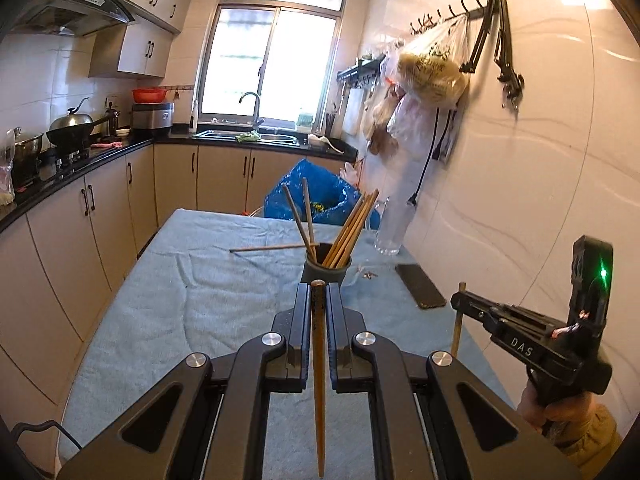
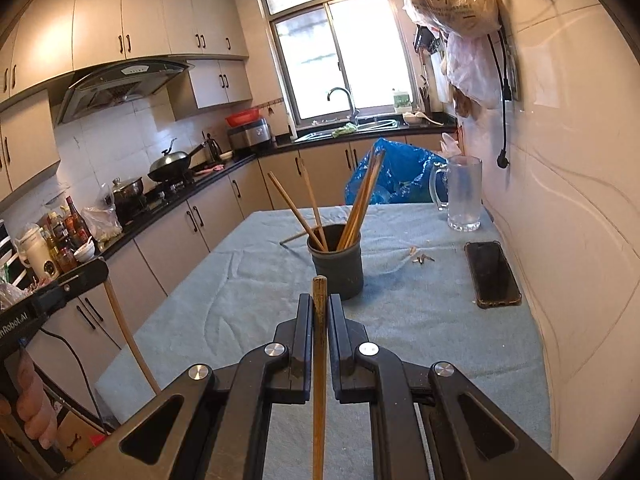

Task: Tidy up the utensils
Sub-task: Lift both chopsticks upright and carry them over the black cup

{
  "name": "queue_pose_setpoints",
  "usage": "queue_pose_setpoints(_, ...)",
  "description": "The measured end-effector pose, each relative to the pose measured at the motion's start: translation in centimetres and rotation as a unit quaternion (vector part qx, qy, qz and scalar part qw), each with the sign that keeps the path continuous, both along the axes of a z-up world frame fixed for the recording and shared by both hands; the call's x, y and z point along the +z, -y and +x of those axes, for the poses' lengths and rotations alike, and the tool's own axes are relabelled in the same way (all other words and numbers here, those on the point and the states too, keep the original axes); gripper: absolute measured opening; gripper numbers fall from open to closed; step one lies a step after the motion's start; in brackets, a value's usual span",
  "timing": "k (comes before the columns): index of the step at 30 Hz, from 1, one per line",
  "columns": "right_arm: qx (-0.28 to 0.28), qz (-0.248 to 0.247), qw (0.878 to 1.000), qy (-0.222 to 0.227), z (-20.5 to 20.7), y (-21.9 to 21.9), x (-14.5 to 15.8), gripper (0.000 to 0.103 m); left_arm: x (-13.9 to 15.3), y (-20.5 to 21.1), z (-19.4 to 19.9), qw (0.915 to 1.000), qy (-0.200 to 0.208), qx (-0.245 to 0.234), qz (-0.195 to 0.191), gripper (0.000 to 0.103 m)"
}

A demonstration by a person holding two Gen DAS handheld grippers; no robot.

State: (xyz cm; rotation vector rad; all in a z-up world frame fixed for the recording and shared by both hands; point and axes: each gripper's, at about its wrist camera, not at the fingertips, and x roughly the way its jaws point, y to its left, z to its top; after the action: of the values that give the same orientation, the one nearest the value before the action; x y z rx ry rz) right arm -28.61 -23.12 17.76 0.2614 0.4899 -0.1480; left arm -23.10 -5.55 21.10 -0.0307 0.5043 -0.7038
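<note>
Left claw: the left claw (image 1: 319, 292) sits at the lower centre of its own view, its two fingers pinching a chopstick (image 1: 319, 364) that runs down the middle of the frame toward the bottom edge.
Right claw: the right claw (image 2: 319, 304) is likewise pinched on a second chopstick (image 2: 319, 372), which stands between its fingers at the lower centre of the right wrist view (seen from the left camera, this claw shows at the lower right, with its stick upright in the tips).
Holder: a dark round utensil holder (image 2: 338, 264) stands on the desk at the middle of the frame, just beyond both claws.
Sticks in holder: a bundle of chopsticks (image 2: 364, 200) leans to the right inside it, and two more lean to the left.
Loose stick: one stray chopstick (image 1: 272, 247) lies flat on the cloth to the left of and behind the holder.
Desk: the desk (image 2: 420, 320) is covered with a light blue cloth.
Phone: a black phone (image 2: 492, 274) lies flat at the right of the frame, near the wall.
Mug: a clear glass mug (image 2: 462, 194) stands upright at the upper right, behind the phone.
Bag: a blue plastic bag (image 2: 400, 176) rises behind the far edge of the desk.
</note>
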Motion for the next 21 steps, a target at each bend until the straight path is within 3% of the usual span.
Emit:
queue_pose_setpoints(13,-0.013,0.022,0.999,0.026,2.6,3.0,2.1,0.007,2.9,1.2,3.7,0.9998,0.006,-0.004,-0.019,0.007)
queue_pose_setpoints(21,-0.039,0.040,0.995,0.077,6.7,6.5,5.8,0.007,6.1,5.5,9.3,0.9988,0.033,0.007,-0.035,0.007)
